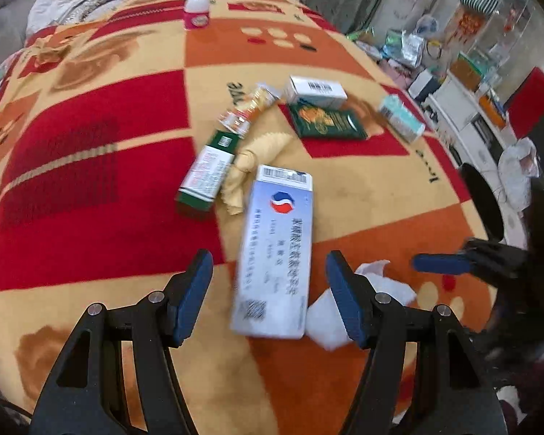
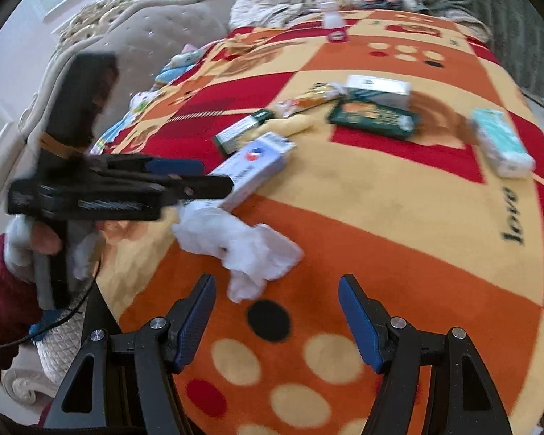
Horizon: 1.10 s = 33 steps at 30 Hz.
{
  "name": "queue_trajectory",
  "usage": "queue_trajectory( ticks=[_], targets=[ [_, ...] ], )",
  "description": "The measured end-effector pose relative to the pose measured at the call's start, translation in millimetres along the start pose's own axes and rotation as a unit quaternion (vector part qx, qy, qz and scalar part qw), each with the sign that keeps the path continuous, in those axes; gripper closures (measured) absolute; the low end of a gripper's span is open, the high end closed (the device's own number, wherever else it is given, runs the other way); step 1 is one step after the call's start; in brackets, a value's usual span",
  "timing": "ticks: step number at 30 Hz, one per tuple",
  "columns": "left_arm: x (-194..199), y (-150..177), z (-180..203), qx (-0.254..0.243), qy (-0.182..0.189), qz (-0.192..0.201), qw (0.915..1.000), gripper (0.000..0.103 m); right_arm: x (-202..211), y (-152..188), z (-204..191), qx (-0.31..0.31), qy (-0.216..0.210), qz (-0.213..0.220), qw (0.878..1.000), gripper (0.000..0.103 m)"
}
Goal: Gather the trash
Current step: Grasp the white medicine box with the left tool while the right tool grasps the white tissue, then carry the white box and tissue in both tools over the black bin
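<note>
Both your tools stand wide and empty: left tool straddles the long white box, right tool has the crumpled tissue at twelve o'clock. Closing askew could push them across the soft blanket.

You're in a home bedroom. A red, orange and cream patterned fleece blanket covers the bed, beside a beige tufted upholstered headboard. Cluttered white shelves stand nearby.

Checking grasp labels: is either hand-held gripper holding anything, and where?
Nothing held. Left hand-held gripper is open around the long white box, pads clear. Right hand-held gripper is open near the tissue.
</note>
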<state>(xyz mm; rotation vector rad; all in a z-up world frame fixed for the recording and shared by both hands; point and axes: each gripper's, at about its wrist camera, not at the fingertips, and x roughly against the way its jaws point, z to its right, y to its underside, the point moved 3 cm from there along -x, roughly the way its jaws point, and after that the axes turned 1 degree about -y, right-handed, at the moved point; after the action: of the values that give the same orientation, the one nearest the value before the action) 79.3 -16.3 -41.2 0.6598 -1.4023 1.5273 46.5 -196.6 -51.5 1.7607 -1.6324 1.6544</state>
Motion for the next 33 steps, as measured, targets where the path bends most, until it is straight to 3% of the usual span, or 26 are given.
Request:
queue_trajectory(
  ticks=[9, 11, 12, 16, 27, 29, 30, 33],
  targets=[
    [21, 8, -24, 0.033, 0.001, 0.001, 0.9995, 0.039, -37, -23, -24, 0.048, -0.017, 0.006, 0.999, 0.035],
    [19, 8, -25, 0.039, 0.008, 0.001, 0.9992, 0.039, -42, -24, -27, 0.057, -0.019, 0.007, 0.998, 0.049],
    [17, 8, -23, 0.04, 0.012, 0.002, 0.9991, 0.039, -45, -24, -26, 0.06, -0.012, 0.003, 0.998, 0.063],
    [4, 2, -11, 0.027, 0.013, 0.0, 0.9995, 0.039, -33, -17, -18, 0.056, -0.006, 0.013, 0.998, 0.075],
    [-46, -2, 15, -0.038, -0.041, -0.027, 0.998, 0.039, 26, -4, 47, -0.019, 0.04, 0.055, 0.998, 0.075],
    [-50, -1, 18, -0.043, -0.056, -0.029, 0.9971, 0.045, 31, -1, 53, -0.028, 0.042, 0.058, 0.997, 0.075],
    [-50, -2, 19, -0.038, -0.057, -0.025, 0.9974, 0.054, 33, 1, 56, -0.032, 0.042, 0.059, 0.997, 0.075],
    [-46, -3, 26, -0.029, -0.043, -0.026, 0.9983, 0.054, 39, 4, 59, -0.038, 0.041, 0.066, 0.996, 0.075]
  ],
)
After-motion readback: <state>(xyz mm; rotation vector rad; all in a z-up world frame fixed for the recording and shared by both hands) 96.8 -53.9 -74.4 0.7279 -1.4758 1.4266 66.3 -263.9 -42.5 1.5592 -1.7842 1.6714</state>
